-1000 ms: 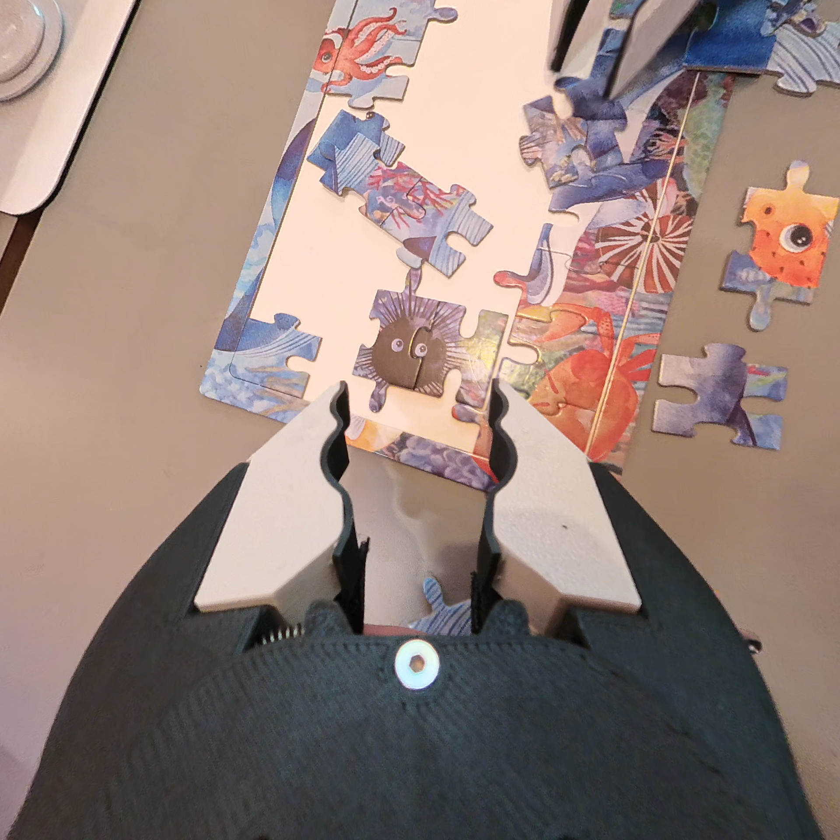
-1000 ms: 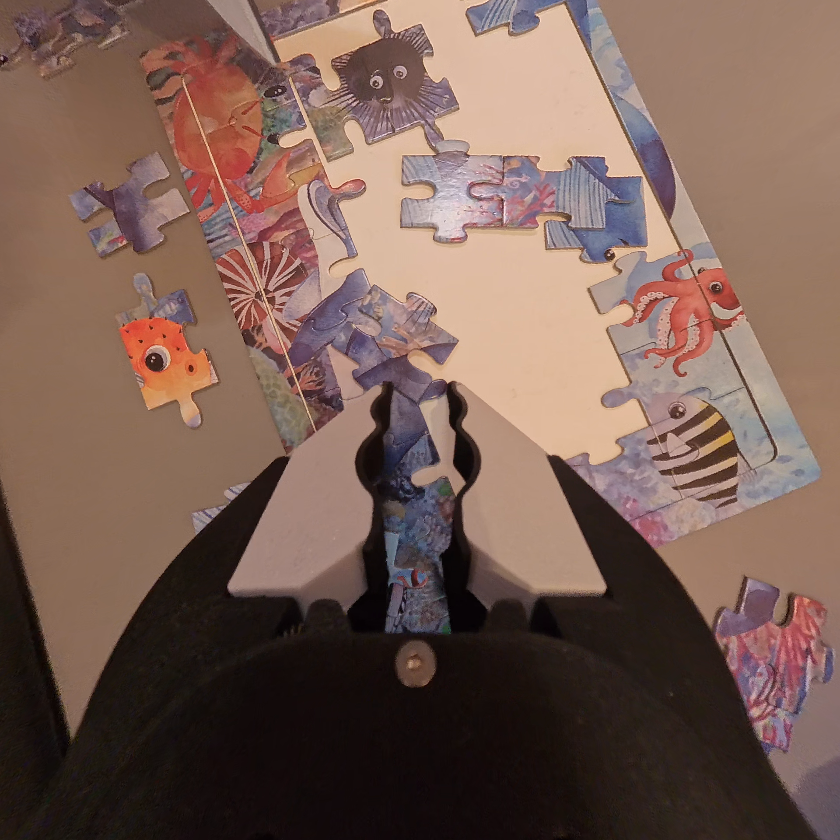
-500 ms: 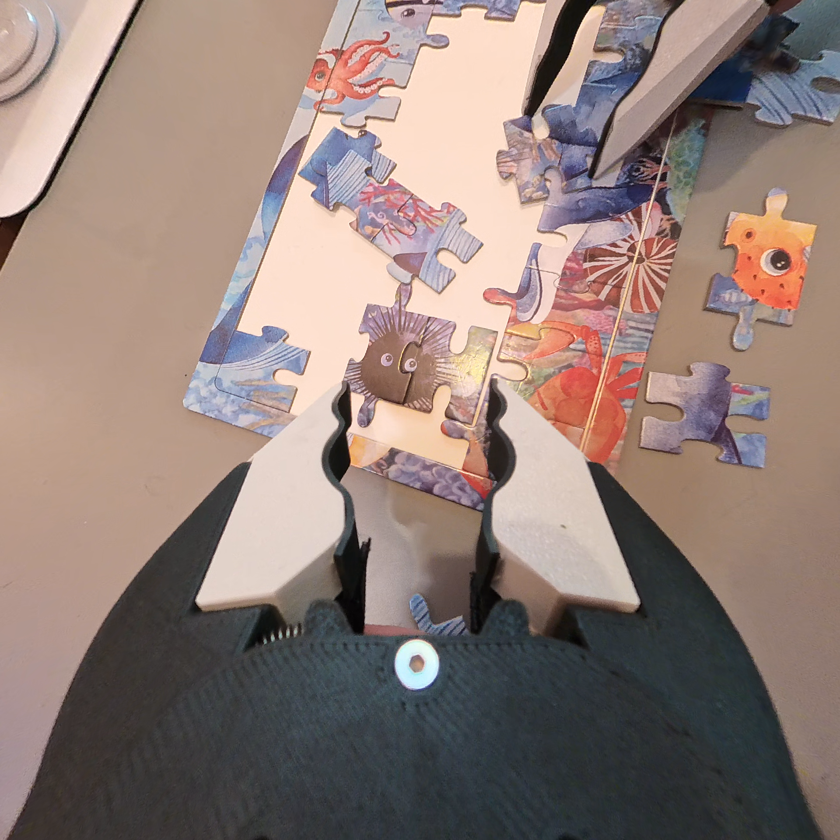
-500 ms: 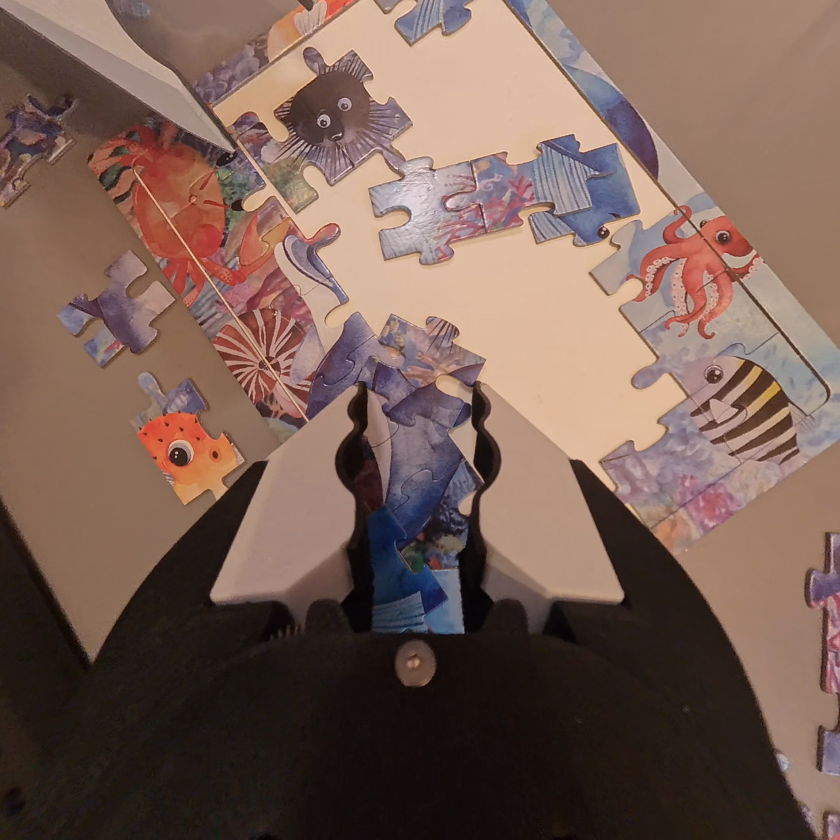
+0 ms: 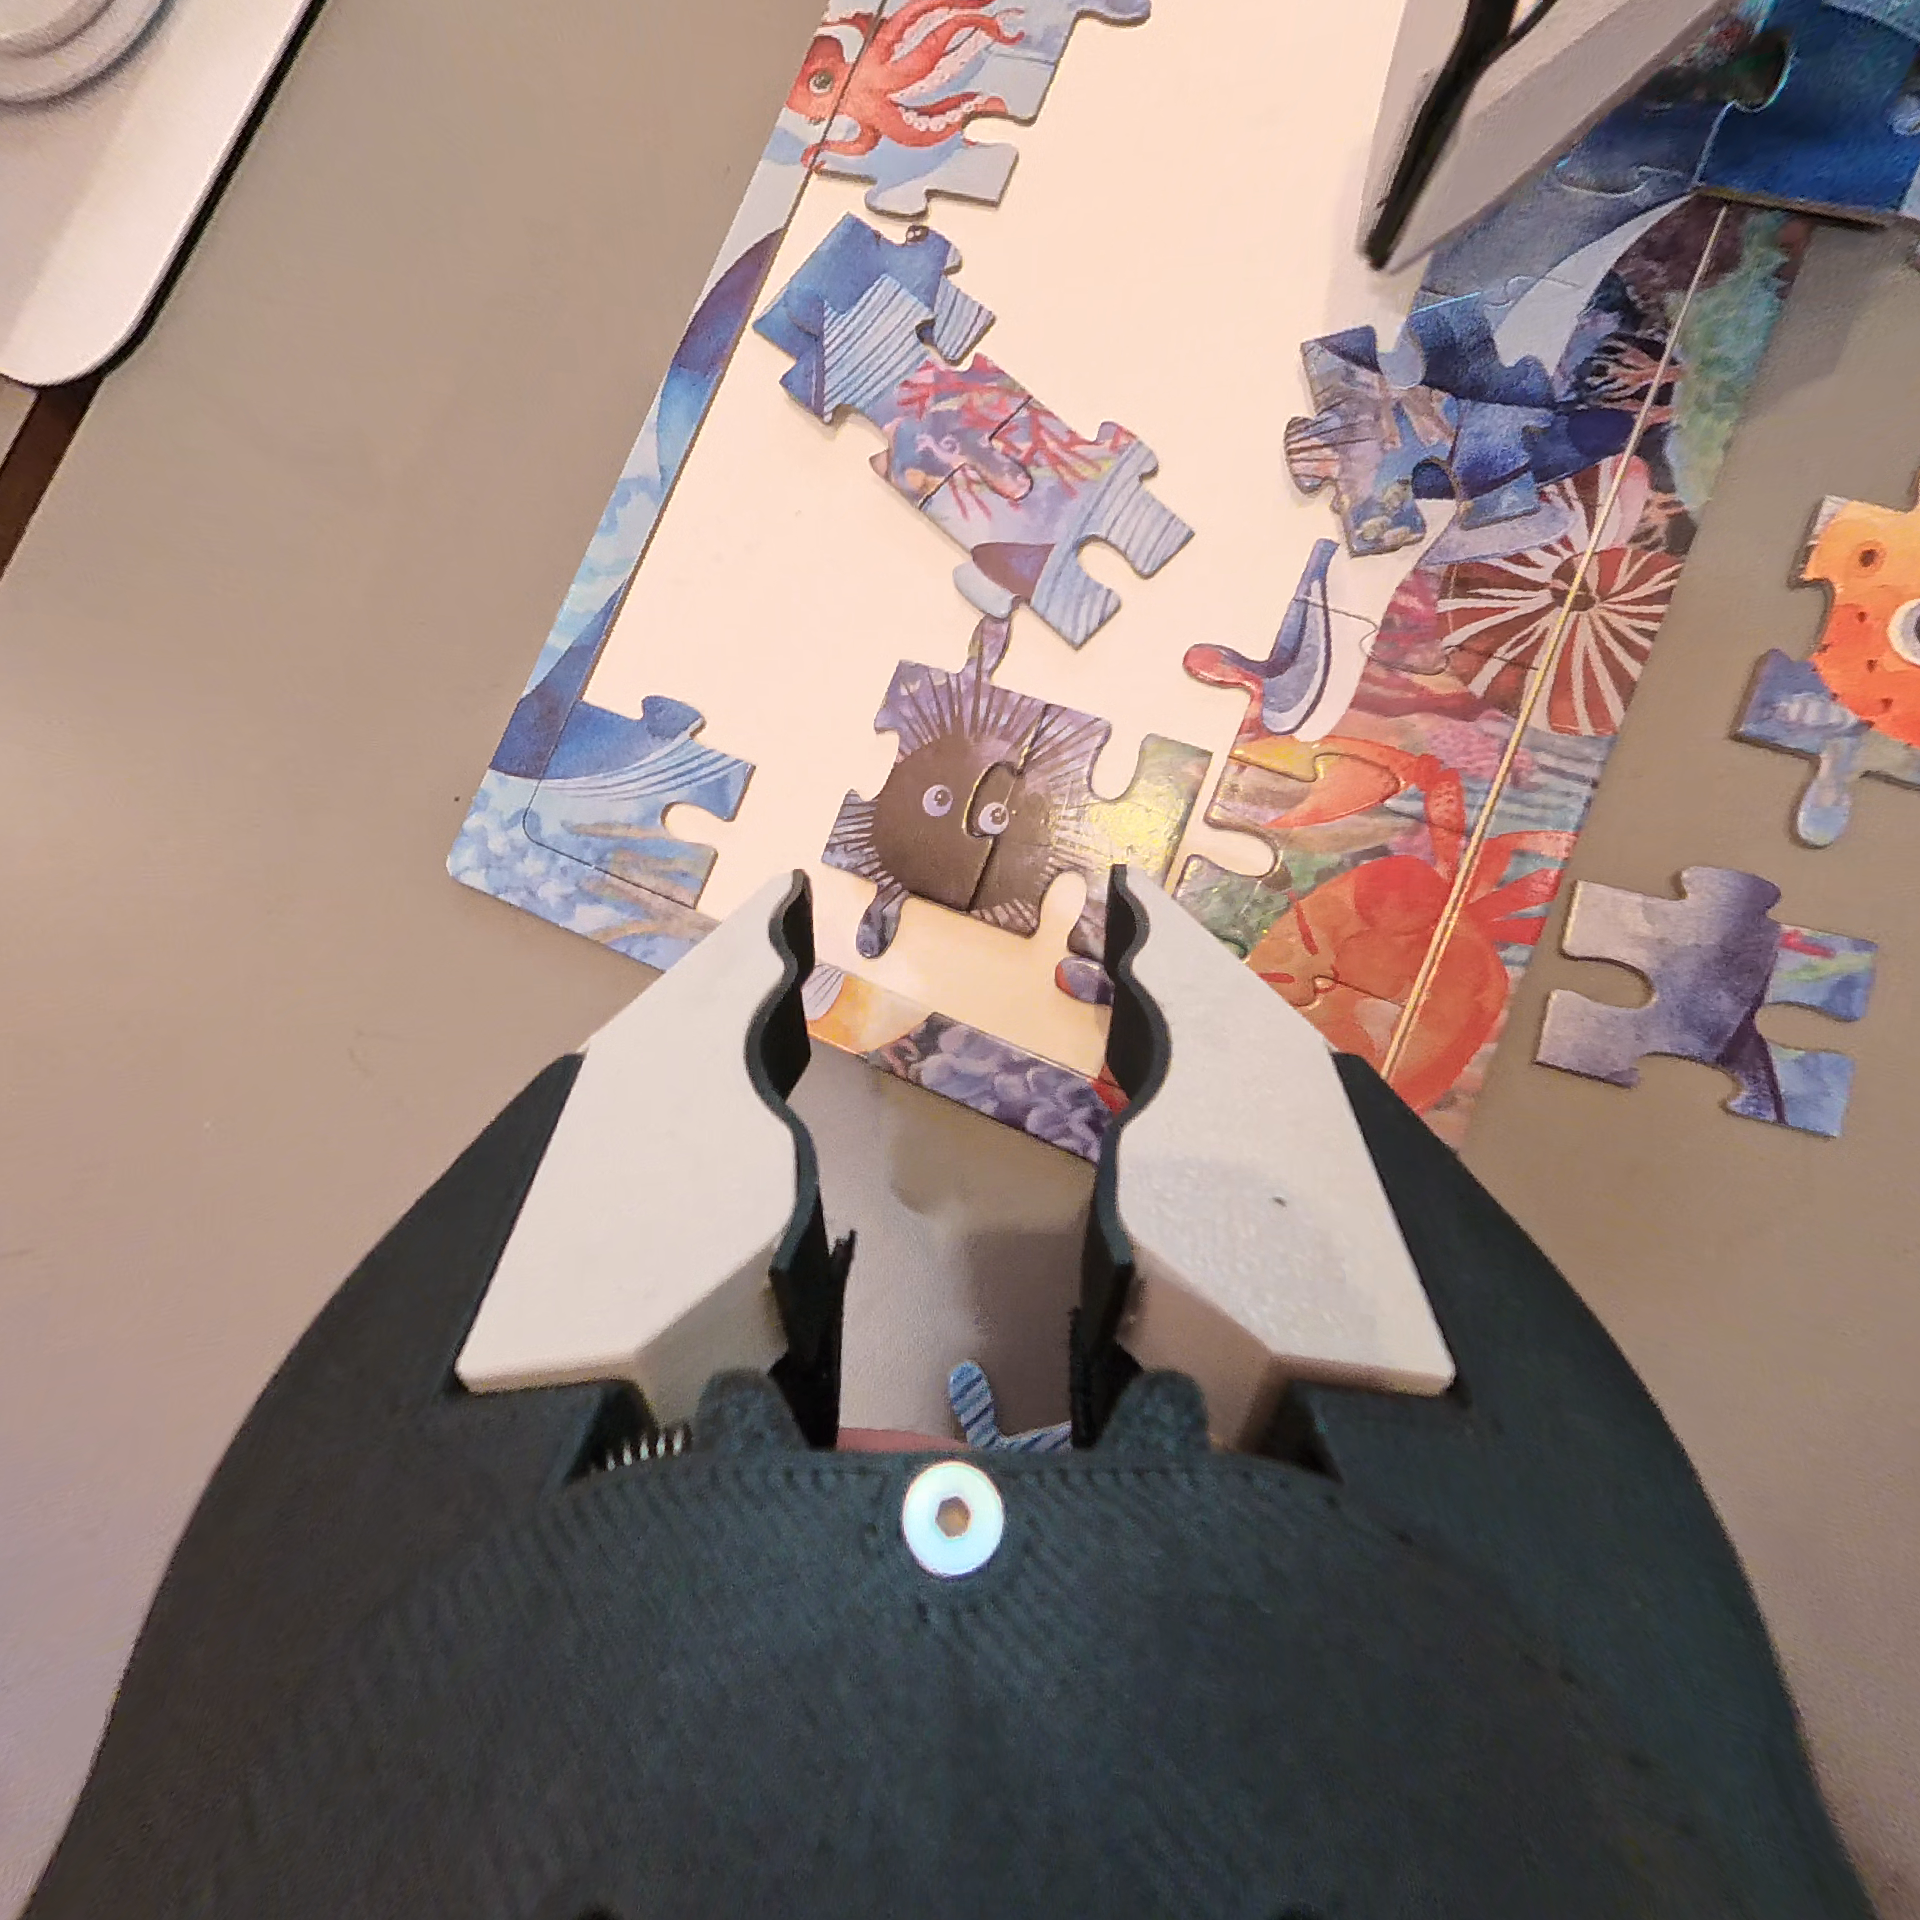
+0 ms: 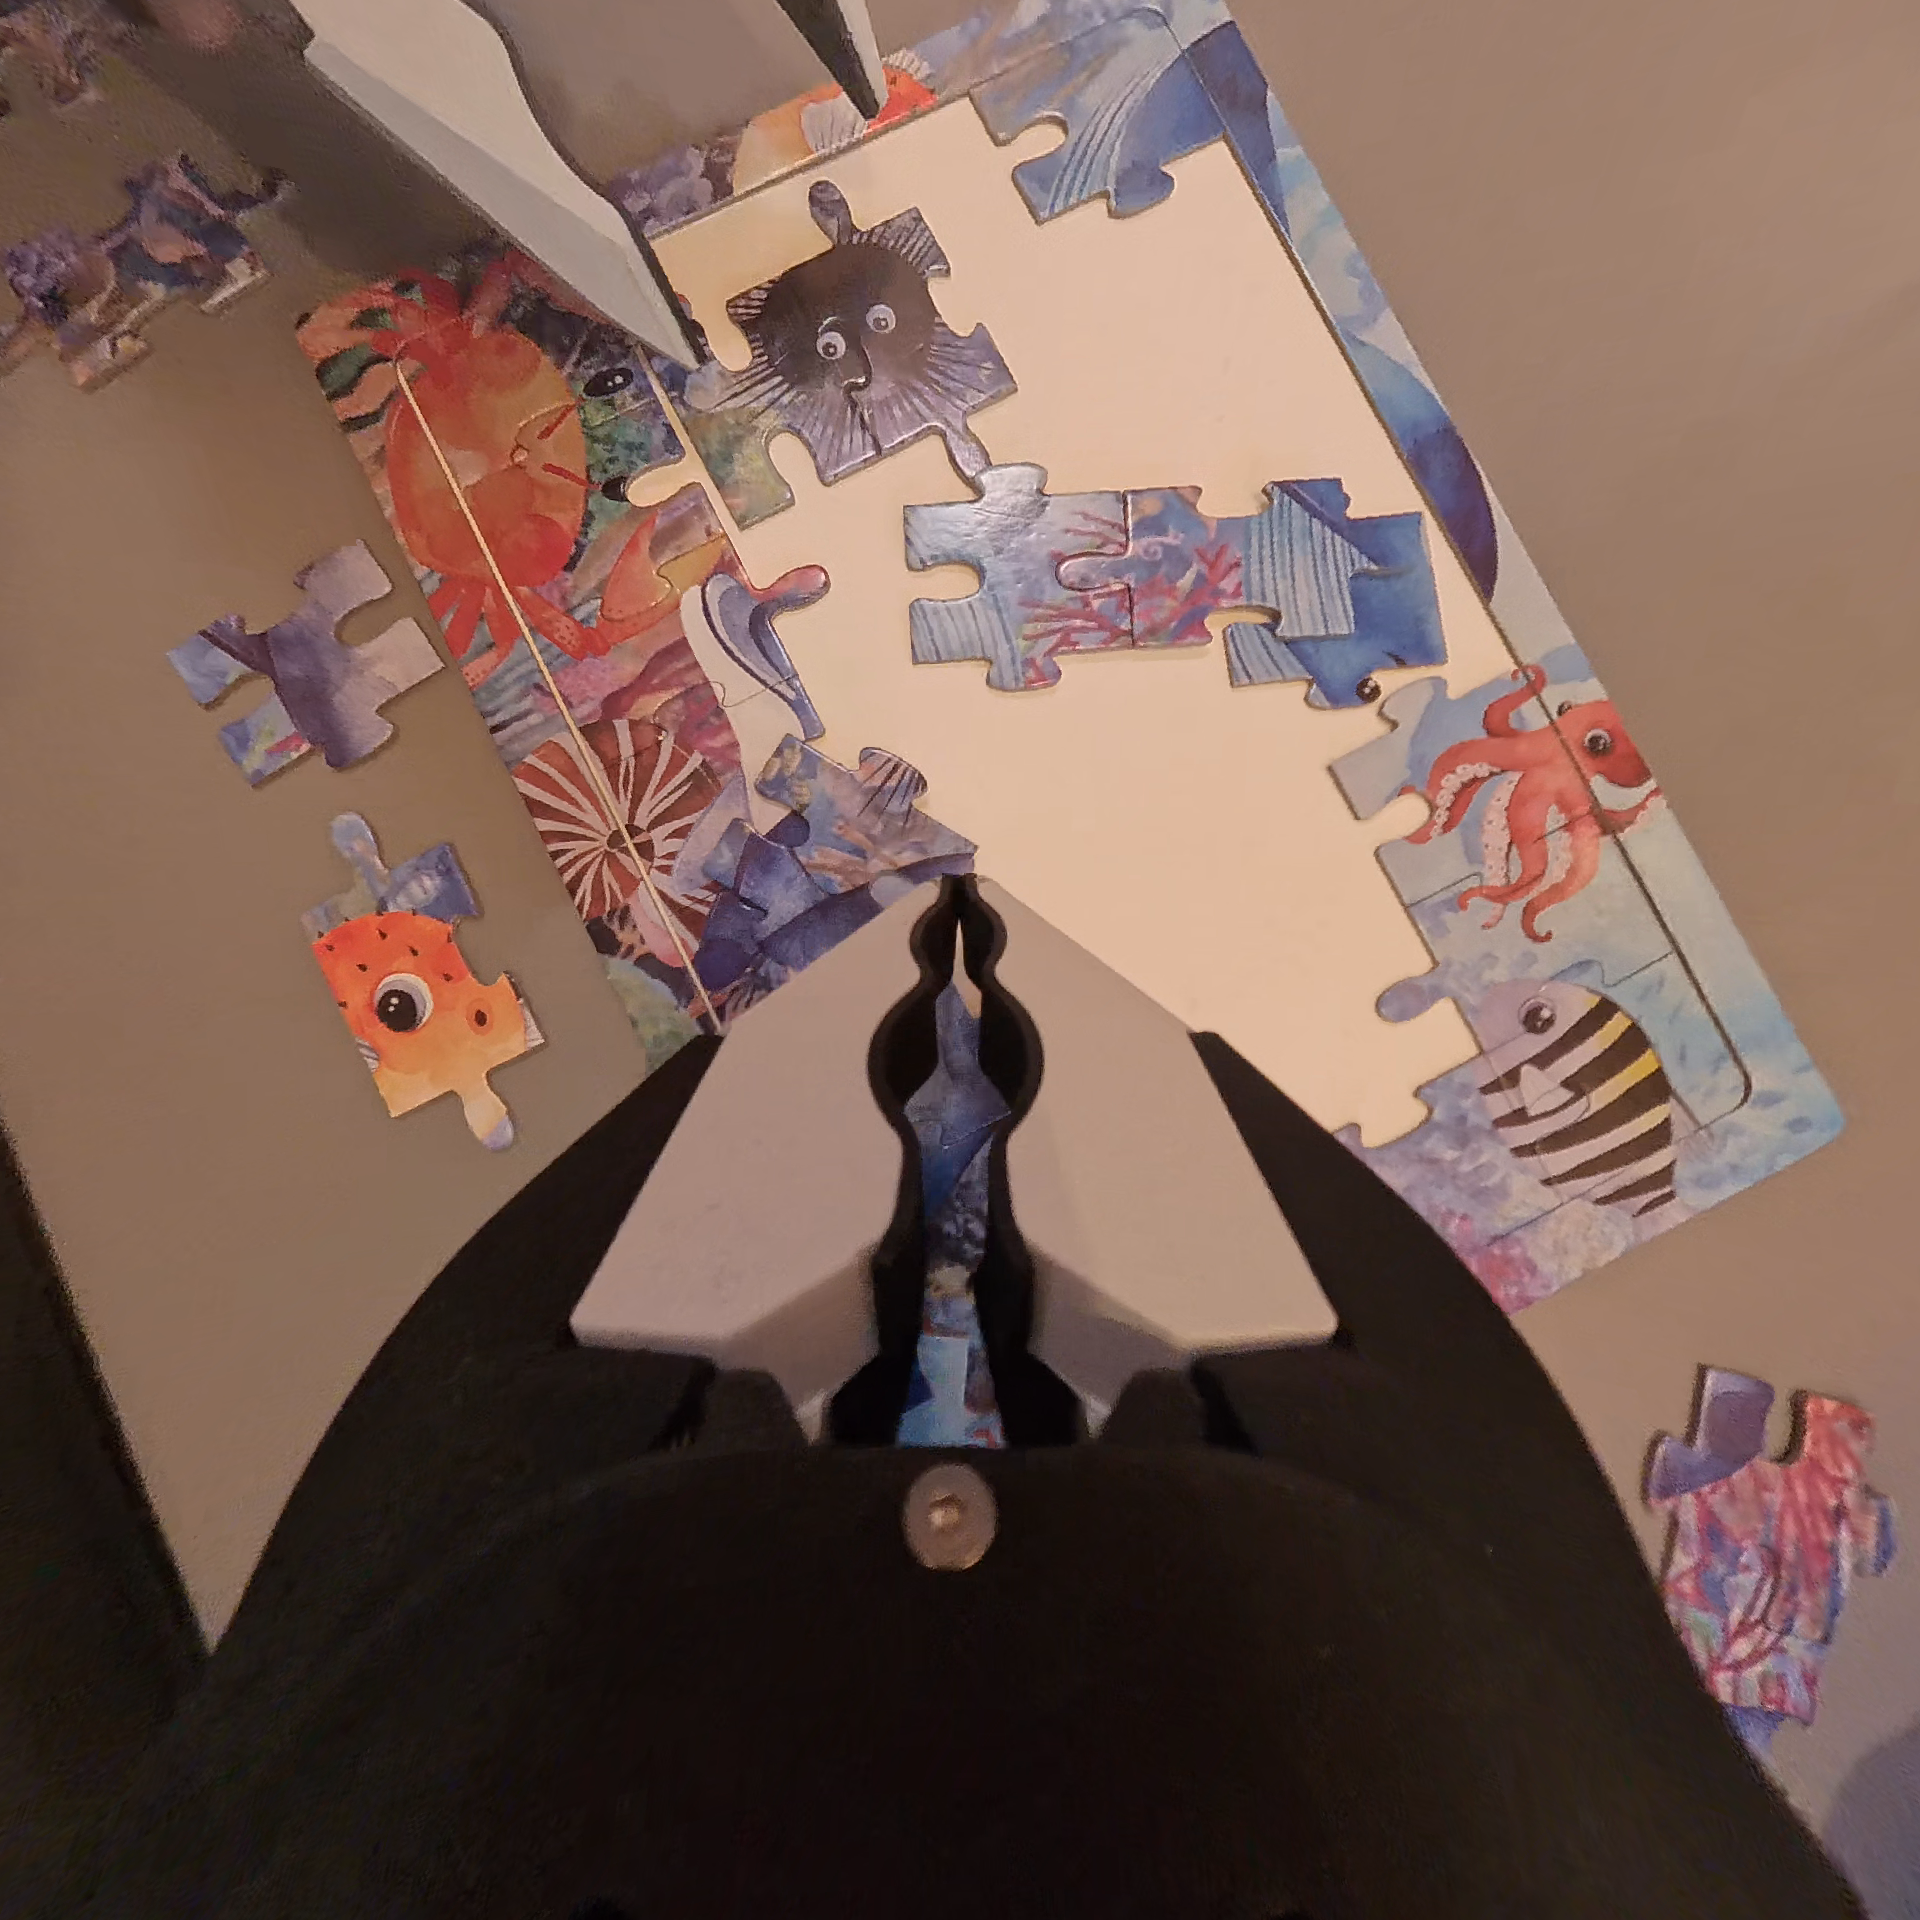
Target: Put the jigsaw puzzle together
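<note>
The puzzle tray lies on the grey table, with its crab, shell, octopus and fish edges filled in. A loose sea-urchin pair and a joined three-piece blue strip lie on its cream middle. My left gripper is open and empty at the tray's near edge, just short of the urchin. My right gripper is shut, its tips by the blue shell piece at the tray's edge. I see nothing between its tips. It also shows in the left wrist view.
Loose pieces lie on the table beside the tray: an orange pufferfish piece, a purple-blue piece, a pink coral piece, purple pieces. A striped blue piece lies under my left gripper. A white board is far left. My right fingertips sit around 15 cm from my left ones.
My right gripper's jaws have closed from partly open, and it has turned a little over the blue pieces. My left gripper has hardly moved and stays open.
</note>
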### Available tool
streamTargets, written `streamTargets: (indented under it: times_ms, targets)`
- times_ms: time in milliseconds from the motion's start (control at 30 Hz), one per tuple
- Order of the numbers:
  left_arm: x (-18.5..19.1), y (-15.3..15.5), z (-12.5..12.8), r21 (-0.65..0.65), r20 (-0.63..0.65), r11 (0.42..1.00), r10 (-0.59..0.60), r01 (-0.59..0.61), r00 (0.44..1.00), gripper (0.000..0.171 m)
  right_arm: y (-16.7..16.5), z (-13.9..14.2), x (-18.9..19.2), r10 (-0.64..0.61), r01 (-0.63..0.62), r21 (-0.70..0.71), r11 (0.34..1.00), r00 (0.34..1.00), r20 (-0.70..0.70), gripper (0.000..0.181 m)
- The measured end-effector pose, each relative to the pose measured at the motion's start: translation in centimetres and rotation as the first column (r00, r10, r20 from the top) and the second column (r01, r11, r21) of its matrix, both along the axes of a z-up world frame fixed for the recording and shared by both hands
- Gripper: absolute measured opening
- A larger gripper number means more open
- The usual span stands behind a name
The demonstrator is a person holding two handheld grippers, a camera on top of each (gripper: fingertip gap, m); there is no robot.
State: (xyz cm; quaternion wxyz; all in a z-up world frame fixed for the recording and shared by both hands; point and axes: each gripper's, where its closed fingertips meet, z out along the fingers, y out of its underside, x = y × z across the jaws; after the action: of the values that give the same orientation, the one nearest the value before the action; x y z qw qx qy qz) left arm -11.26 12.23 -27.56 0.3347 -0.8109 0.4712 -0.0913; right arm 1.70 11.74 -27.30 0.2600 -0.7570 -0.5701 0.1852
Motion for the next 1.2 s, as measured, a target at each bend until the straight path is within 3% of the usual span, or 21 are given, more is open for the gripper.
streamTargets:
  times_ms: [67, 167, 300, 433, 633, 1000, 1200]
  targets:
    - [0.3, -0.2, 0.2, -0.004, 0.018, 1.0, -0.011, 0.011, 1.0, 0.054, -0.1, -0.1, -0.2, 0.029, -0.028, -0.031, 0.999, 1.0, 0.012, 0.0]
    - [1.2, -0.5, 0.5, 0.002, 0.033, 0.999, -0.047, 0.047, 0.998, 0.053, -0.8, -0.8, 0.1, 0.014, -0.007, -0.116, 0.993, 0.998, 0.061, 0.045]
    - [1.9, -0.5, 0.0, -0.005, 0.02, 0.997, -0.072, 0.072, 0.997, 0.053, -2.0, -0.9, -1.0, -0.09, 0.09, -0.131, 0.987, 0.996, 0.002, 0.07]
    - [1.8, -0.4, -0.3, -0.008, 0.019, 0.998, -0.064, 0.064, 0.998, 0.054, -1.7, -1.3, -2.2, -0.159, 0.157, -0.045, 0.987, 0.987, -0.028, 0.055]
    - [1.6, -0.5, -0.1, -0.001, 0.023, 0.998, -0.062, 0.062, 0.998, 0.053, -1.4, -1.2, -2.0, -0.172, 0.171, -0.026, 0.985, 0.984, -0.045, 0.031]
    - [1.7, -0.5, -0.1, 0.01, 0.017, 0.997, -0.071, 0.071, 0.997, 0.053, -0.4, -0.4, -2.3, -0.108, 0.108, 0.013, 0.994, 0.993, -0.048, 0.031]
    - [0.6, 0.1, 0.4, 0.018, 0.02, 0.999, -0.037, 0.037, 0.999, 0.054, 1.2, 2.5, -4.1, 0.076, -0.07, 0.089, 0.994, 0.995, -0.063, 0.031]
